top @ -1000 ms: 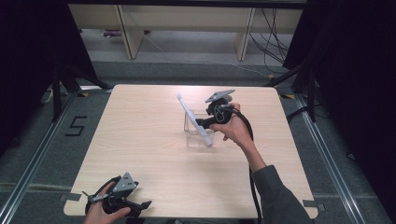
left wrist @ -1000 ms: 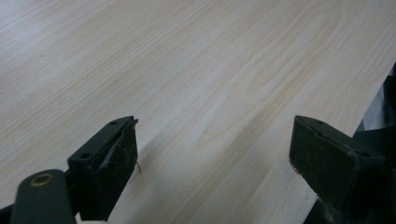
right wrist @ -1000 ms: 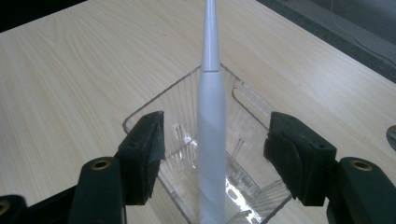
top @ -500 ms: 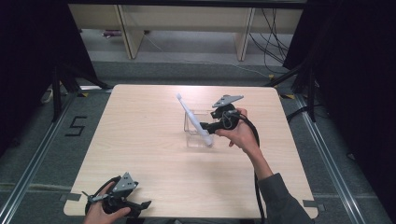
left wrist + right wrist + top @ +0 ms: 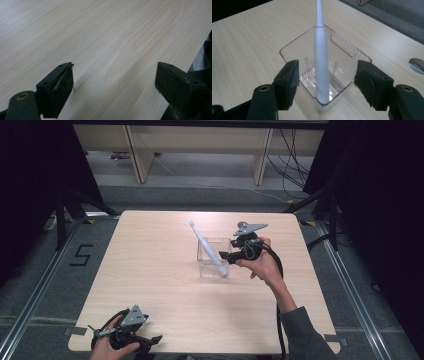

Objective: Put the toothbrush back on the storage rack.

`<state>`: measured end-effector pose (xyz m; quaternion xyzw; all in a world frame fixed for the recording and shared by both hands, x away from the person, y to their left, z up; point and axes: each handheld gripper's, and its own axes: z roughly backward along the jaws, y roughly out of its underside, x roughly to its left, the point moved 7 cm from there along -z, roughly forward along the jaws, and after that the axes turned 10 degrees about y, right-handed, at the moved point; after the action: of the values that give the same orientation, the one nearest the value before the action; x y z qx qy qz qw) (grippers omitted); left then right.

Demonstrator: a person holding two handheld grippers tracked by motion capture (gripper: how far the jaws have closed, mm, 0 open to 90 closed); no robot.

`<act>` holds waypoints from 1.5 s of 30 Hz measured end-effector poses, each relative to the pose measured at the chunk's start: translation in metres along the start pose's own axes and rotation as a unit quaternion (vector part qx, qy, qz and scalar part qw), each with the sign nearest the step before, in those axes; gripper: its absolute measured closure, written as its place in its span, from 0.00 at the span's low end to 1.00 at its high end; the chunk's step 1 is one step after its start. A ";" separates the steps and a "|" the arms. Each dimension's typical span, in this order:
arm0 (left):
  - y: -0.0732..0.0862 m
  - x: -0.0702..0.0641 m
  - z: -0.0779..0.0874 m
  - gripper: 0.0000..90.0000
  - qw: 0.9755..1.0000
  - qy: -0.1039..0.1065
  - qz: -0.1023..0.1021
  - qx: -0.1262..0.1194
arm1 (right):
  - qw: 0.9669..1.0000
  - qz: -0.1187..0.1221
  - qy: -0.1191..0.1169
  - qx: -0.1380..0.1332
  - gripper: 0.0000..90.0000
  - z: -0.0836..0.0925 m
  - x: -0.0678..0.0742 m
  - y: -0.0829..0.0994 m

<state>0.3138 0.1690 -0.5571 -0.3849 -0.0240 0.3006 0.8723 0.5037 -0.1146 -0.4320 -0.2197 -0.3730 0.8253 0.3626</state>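
- Left gripper (image 5: 150, 340): parked at the table's (image 5: 150, 270) near-left edge, jaws spread wide over bare wood, gripping nothing.
- Toothbrush (image 5: 321, 62): white, standing tilted in the clear container (image 5: 294, 46), mid-table.
- Right gripper (image 5: 327, 82): just right of the container; jaws apart, released. Toothbrush handle sits centred between them, just ahead of the pads, no contact.

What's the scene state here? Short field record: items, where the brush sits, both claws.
surface: wooden table
container: clear plastic bin, upright near table centre
brush: white toothbrush standing tilted inside the bin, leaning on its rim
right claw: open, jaws on either side of the bin's near corner, not pressing the brush
left claw: open, nothing between the jaws, at the table's near left corner
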 end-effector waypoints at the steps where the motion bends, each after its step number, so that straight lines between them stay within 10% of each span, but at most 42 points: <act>1: 0.000 0.000 0.000 0.17 1.000 -0.001 0.002 0.000 | 1.000 0.010 0.000 0.001 0.40 0.001 -0.002 0.001; 45: 0.000 0.001 0.001 0.17 1.000 -0.003 -0.001 -0.001 | 0.999 0.009 0.032 -0.007 0.38 0.028 -0.014 0.051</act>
<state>0.3144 0.1696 -0.5565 -0.3847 -0.0275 0.3009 0.8722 0.4725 -0.1615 -0.4523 -0.2517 -0.3647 0.8187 0.3652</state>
